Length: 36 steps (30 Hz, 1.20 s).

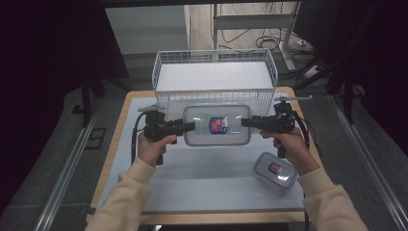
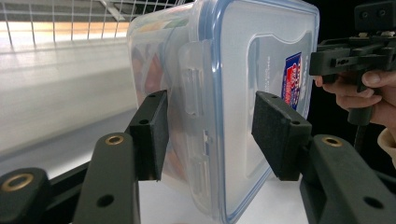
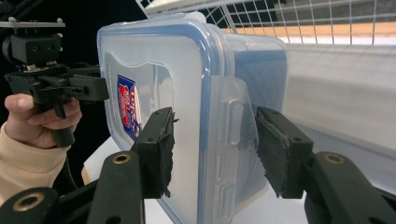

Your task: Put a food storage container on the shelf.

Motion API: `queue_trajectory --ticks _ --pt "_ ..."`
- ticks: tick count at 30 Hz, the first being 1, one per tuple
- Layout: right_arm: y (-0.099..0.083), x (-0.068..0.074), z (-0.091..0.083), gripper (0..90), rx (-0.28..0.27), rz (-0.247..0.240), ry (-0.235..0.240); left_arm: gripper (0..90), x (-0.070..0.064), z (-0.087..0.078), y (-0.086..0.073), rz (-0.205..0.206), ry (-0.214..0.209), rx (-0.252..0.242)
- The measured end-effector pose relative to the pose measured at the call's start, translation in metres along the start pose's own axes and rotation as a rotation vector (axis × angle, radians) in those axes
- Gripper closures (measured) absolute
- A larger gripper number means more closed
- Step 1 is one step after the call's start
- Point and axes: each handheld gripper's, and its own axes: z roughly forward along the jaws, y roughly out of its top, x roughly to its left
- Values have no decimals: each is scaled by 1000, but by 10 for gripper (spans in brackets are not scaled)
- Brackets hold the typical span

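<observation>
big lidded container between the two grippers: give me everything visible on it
The large container is a rectangular, translucent plastic box with a blue-rimmed clear lid, snap latches on its short ends and a red-and-blue label on the lid. Lid on. It sits lid up, level, just in front of the wire basket. The left gripper and right gripper straddle its two short ends at the latches; firm contact can't be confirmed. Reddish contents show faintly through the wall.

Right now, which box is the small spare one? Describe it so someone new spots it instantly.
Start at the white wire basket at the table's far edge; just in front of it the two grippers flank a large clear lidded container. The spare is the small container lying alone on the mat near the person's right forearm. It is much smaller, set askew and untouched.
</observation>
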Motion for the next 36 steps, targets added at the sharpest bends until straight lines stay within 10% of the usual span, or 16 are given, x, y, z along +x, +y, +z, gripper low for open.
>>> queue_trajectory --ticks 36 --pt "85 14 -9 494 -103 -62 2 481 2 -14 93 77 -7 -68"
